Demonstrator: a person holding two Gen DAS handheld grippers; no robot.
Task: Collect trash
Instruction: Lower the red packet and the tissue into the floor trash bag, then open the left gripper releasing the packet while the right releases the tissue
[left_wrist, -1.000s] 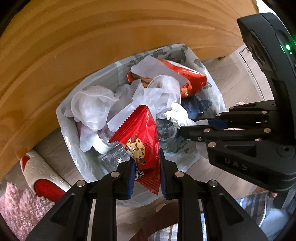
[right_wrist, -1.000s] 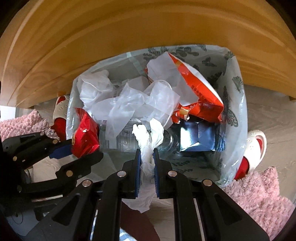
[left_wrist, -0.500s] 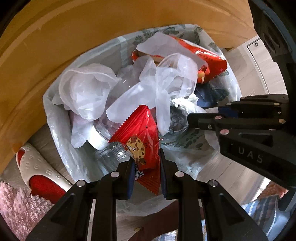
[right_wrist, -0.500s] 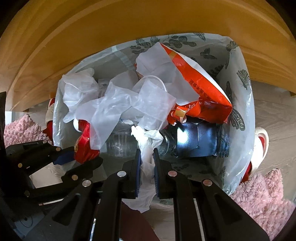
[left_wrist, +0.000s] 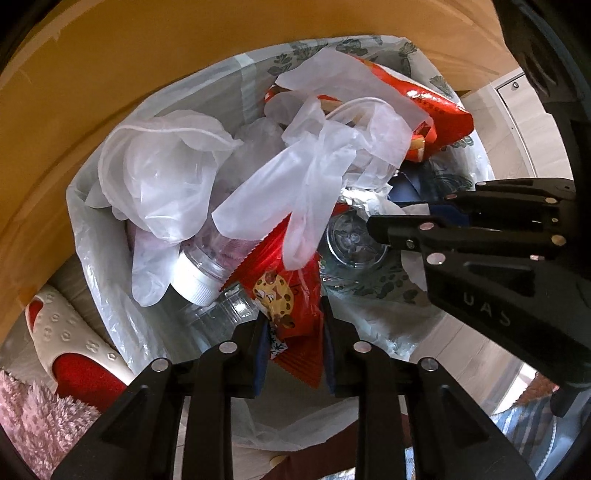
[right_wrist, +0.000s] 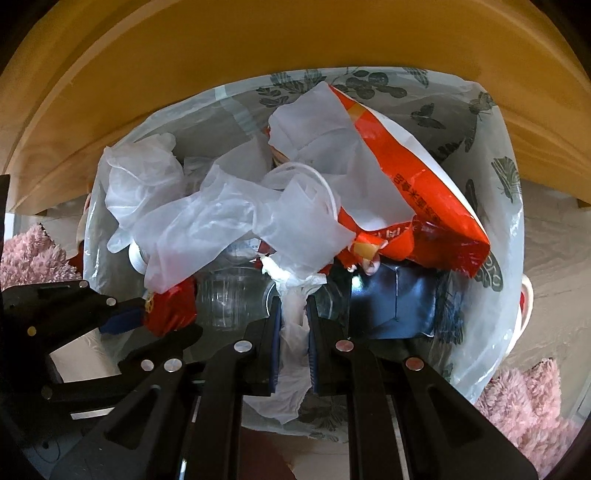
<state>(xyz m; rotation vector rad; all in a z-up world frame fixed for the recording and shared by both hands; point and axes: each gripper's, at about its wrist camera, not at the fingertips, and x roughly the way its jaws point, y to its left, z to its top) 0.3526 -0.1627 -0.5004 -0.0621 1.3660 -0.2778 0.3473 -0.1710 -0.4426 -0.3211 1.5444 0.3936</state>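
Between the parting left jaws, the cookie wrapper hangs.

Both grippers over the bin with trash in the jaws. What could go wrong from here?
1. The left gripper has just been opening around the cookie wrapper, whose lower end hangs over the bag rim, so it may fall outside the bin.
2. The right gripper holds a tissue whose tail also hangs near the rim; it could cling to the pads on release.
3. The grippers are close together and could collide.
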